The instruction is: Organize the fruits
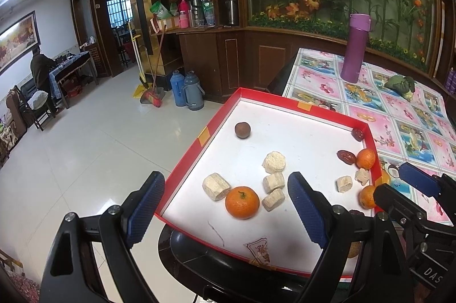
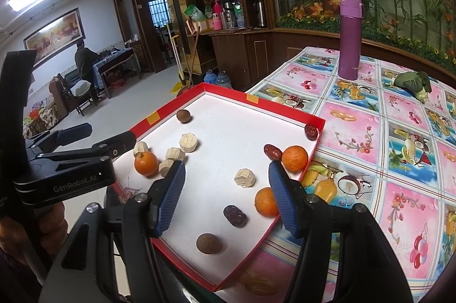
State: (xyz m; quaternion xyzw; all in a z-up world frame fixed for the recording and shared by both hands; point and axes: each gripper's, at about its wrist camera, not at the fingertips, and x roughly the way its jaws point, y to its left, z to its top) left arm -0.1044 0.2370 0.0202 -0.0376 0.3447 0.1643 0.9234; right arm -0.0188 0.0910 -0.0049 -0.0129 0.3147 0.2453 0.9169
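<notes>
The left gripper (image 1: 225, 213) hangs over the near left corner of the red tray (image 1: 302, 103), its blue fingers (image 1: 306, 213) spread wide with nothing between them. Just beyond the gap lies a tangerine (image 1: 242, 202), ringed by pale banana chunks (image 1: 216, 186) that sit touching or just beside it. Farther in, a brown round fruit (image 1: 242, 130) rests alone near the far left wall.

The right gripper (image 2: 225, 199) also stands spread and empty, low over the tray's (image 2: 285, 106) near right part. A second tangerine (image 2: 265, 202) lies against its right finger (image 2: 285, 203), with a dark purple fruit (image 2: 235, 216) and another brown round fruit (image 2: 208, 243) just nearer. A lone banana chunk (image 2: 245, 178) sits between the fingers' tips. Beyond, a third tangerine (image 2: 294, 158) rests by the right wall, touching a red date (image 2: 272, 152); another date (image 2: 311, 131) sits in the far right corner.

The tray overhangs the left edge of a flowered tablecloth (image 2: 399, 160), where a purple flask (image 2: 350, 39) stands upright at the far side, a leafy vegetable (image 2: 411, 83) to its right.
</notes>
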